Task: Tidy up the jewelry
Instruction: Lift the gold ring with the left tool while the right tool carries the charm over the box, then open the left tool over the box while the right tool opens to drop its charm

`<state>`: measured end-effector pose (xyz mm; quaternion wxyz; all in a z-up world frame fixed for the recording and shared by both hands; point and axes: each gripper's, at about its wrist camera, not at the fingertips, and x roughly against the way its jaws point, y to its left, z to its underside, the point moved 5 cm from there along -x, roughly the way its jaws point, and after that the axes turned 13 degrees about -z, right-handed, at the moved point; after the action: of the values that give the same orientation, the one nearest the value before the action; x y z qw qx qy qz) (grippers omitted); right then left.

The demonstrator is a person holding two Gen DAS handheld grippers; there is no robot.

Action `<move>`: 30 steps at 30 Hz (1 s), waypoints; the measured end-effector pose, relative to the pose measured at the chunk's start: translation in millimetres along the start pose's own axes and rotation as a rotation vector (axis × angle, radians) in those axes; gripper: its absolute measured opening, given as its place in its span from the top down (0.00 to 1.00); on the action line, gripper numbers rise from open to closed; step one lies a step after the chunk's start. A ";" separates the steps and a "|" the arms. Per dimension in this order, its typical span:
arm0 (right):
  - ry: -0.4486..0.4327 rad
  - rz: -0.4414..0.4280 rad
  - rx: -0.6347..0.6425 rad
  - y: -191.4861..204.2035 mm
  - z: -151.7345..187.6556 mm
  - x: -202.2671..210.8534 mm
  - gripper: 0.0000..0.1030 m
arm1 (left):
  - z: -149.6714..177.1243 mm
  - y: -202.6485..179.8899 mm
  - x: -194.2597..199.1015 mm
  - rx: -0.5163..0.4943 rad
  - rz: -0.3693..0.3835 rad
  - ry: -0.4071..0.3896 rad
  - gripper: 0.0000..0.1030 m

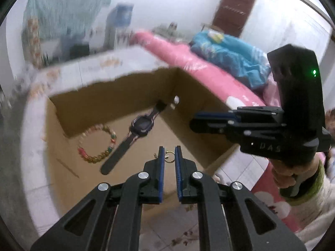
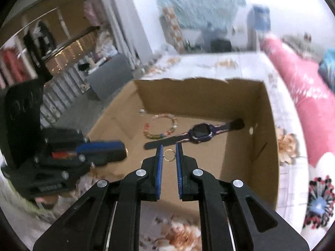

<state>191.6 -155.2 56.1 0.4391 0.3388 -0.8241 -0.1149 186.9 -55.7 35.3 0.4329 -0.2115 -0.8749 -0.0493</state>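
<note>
Both grippers are hovering narrow and empty over the cardboard box point(image 2: 270, 138), with the gold ring point(image 2: 168, 155) lying on the box floor just ahead of the right gripper point(image 2: 168, 149), nearer it than the left gripper point(image 1: 169, 153), and the watch point(image 2: 196, 135) lying crosswise beyond.

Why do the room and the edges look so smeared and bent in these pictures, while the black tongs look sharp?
Left wrist view: the left gripper is crisp, the cardboard box rim and the room behind streak with motion blur, and straight edges bow from the fisheye lens. Right wrist view: likewise, the right gripper is sharp, the watch slightly soft, the shelves heavily smeared.
</note>
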 end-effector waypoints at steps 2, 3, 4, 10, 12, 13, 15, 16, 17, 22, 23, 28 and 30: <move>0.029 0.013 -0.042 -14.8 -6.8 -11.8 0.90 | -5.3 8.3 -24.7 0.031 -0.007 0.077 0.91; 0.042 0.015 -0.053 -17.8 -7.0 -15.7 0.90 | -7.3 10.5 -32.5 0.039 -0.015 0.105 0.91; 0.057 0.005 -0.070 -23.3 -7.9 -20.8 0.90 | -9.5 13.0 -39.5 0.047 -0.028 0.130 0.91; 0.058 -0.002 -0.112 -35.1 -12.5 -21.5 0.85 | -12.0 24.1 -54.0 0.091 -0.046 0.198 0.91; 0.046 -0.007 -0.121 -37.8 -13.8 -18.4 0.84 | -13.0 26.5 -56.6 0.098 -0.048 0.200 0.90; 0.041 -0.007 -0.126 -39.6 -14.1 -16.5 0.84 | -13.0 27.4 -56.2 0.100 -0.048 0.199 0.90; 0.031 -0.008 -0.135 -42.4 -15.6 -12.6 0.84 | -13.4 28.8 -54.7 0.106 -0.048 0.195 0.89; 0.026 -0.008 -0.137 -43.3 -15.8 -10.6 0.84 | -13.7 29.5 -54.5 0.108 -0.050 0.192 0.89; 0.022 -0.007 -0.139 -44.2 -16.9 -8.5 0.84 | -14.2 30.3 -53.5 0.111 -0.052 0.188 0.89; -0.023 -0.007 -0.138 -40.3 -17.4 11.1 0.81 | -14.9 27.6 -38.2 0.112 -0.035 0.144 0.87; -0.032 -0.009 -0.138 -39.2 -17.2 15.6 0.81 | -14.8 27.4 -35.3 0.111 -0.034 0.135 0.82; -0.084 0.005 -0.132 -29.7 -15.7 40.2 0.73 | -13.0 26.5 -8.8 0.113 -0.021 0.068 0.66; -0.106 0.004 -0.131 -25.2 -14.6 51.4 0.70 | -11.9 26.5 6.7 0.114 -0.019 0.026 0.61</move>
<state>195.0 -206.2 85.7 0.4165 0.3010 -0.8376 -0.1852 203.0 -32.7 45.3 0.4553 -0.1773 -0.8725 -0.0064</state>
